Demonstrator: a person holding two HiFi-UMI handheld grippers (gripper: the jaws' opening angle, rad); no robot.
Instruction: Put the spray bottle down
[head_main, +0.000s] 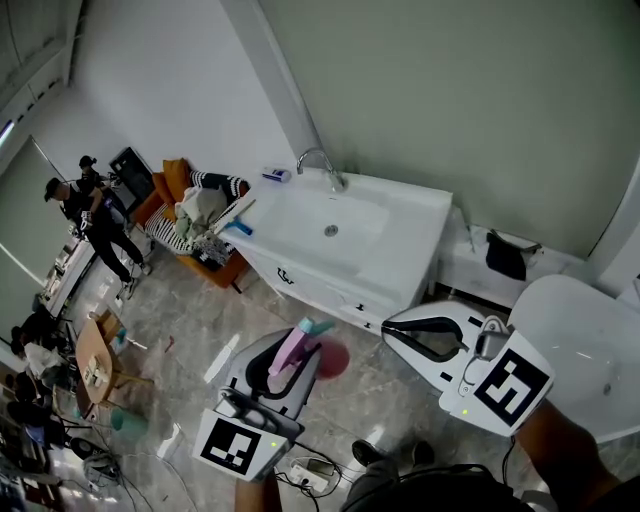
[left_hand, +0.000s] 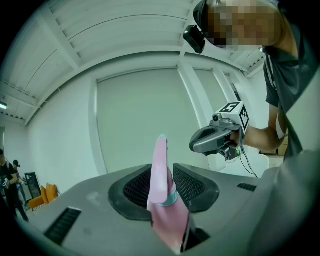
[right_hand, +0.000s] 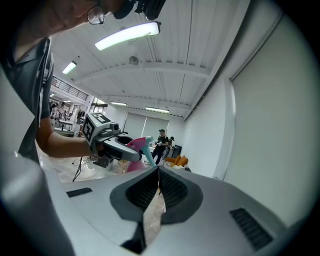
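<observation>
A white sink worktop (head_main: 405, 245) with a faucet (head_main: 320, 160) is recorded against the wall, and a marble floor (head_main: 195, 305) is seen in front of it. The left gripper (head_main: 290, 368) is found clamped on the pink spray bottle (head_main: 292, 350), which is held in the air over the floor in front of the worktop and apart from it, its teal nozzle turned toward the sink. The right gripper (head_main: 392, 330) is held near the bottle without touching it, its jaws brought together with nothing between them.
</observation>
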